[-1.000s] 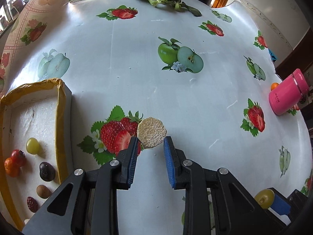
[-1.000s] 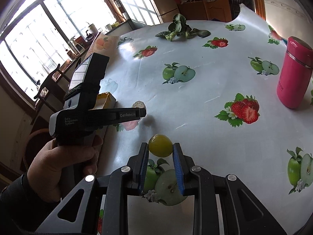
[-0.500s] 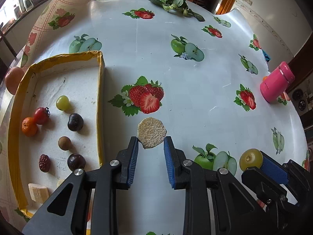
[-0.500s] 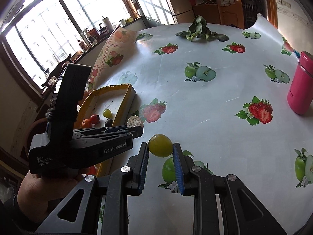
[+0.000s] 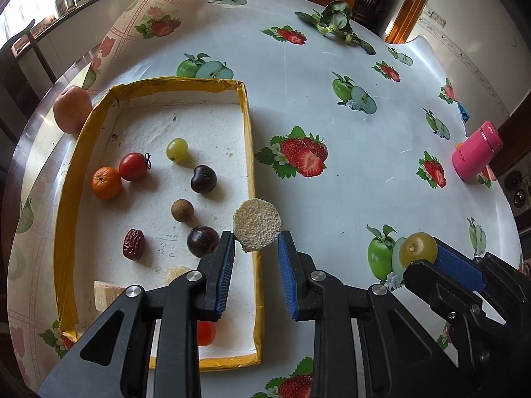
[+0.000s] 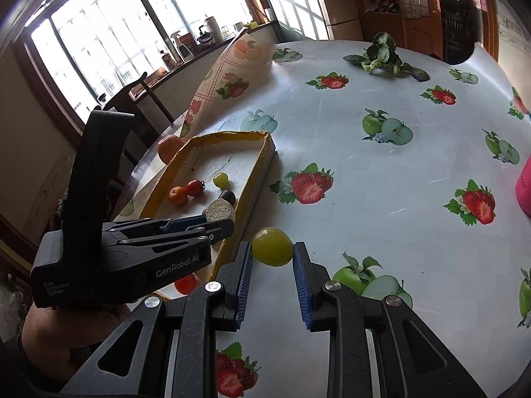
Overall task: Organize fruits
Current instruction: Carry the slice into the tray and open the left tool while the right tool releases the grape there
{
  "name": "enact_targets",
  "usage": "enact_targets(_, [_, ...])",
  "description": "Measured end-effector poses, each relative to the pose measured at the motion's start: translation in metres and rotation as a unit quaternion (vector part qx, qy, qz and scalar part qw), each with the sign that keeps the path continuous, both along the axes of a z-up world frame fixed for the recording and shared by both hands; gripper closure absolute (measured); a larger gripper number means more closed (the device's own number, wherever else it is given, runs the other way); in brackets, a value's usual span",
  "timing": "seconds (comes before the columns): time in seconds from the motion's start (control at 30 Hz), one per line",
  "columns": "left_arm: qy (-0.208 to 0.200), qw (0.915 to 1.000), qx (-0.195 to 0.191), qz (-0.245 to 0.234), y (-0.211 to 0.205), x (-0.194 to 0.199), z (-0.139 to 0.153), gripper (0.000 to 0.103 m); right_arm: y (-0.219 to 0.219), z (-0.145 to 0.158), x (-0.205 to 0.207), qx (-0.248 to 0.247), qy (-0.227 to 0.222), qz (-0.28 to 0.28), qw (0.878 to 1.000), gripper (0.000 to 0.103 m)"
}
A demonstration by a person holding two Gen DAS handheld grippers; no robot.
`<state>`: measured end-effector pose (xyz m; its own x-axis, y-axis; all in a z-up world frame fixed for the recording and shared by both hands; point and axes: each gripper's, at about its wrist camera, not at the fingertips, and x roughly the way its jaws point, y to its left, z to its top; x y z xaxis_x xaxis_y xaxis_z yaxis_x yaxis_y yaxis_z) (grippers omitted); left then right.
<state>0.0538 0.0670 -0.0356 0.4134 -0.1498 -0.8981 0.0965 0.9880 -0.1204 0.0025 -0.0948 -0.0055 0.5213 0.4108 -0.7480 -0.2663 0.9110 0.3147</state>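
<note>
My left gripper (image 5: 256, 242) is shut on a pale, rough round slice (image 5: 257, 228) and holds it above the right rim of the yellow-edged tray (image 5: 249, 152). The tray holds several small fruits: a green grape (image 5: 177, 149), a red tomato (image 5: 133, 166), a small orange (image 5: 106, 182), dark plums (image 5: 203, 179) and a red date (image 5: 133, 244). My right gripper (image 6: 272, 256) is shut on a yellow-green grape (image 6: 272, 246), held above the tablecloth just right of the tray (image 6: 262, 169). The left gripper (image 6: 219, 222) with its slice (image 6: 219, 210) also shows in the right wrist view.
A peach-coloured fruit (image 5: 72, 108) lies outside the tray's far left corner. A pink flask (image 5: 476, 155) stands at the right, leafy greens (image 5: 335, 23) at the far side. The white tablecloth (image 5: 332, 199) has printed fruit pictures. The cloth's left edge curls up.
Both grippers have moved left toward the tray with their loads. The tray has come fully into the left wrist view, and the slice now hangs over its right rim.
</note>
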Motion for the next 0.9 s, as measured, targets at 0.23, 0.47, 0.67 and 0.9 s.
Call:
enact_targets(0.23, [-0.002, 0.9999, 0.001, 0.016, 0.019, -0.005, 0.001, 0.079, 0.018, -0.001, -0.001, 0.000, 0.000, 0.018, 1.000, 0.078])
enact_targets(0.47, [0.000, 0.9996, 0.001, 0.028, 0.034, -0.006, 0.000, 0.079, 0.033, -0.001, 0.000, -0.001, 0.001, 0.031, 1.000, 0.078])
enact_targets(0.67, [0.000, 0.9993, 0.001, 0.037, 0.045, -0.004, 0.001, 0.079, 0.044, -0.003, 0.004, -0.002, 0.002, 0.039, 0.999, 0.078])
enact_targets(0.9, [0.004, 0.9989, -0.002, 0.046, 0.056, -0.001, -0.002, 0.079, 0.053, -0.003, 0.012, -0.002, 0.000, 0.047, 0.999, 0.078])
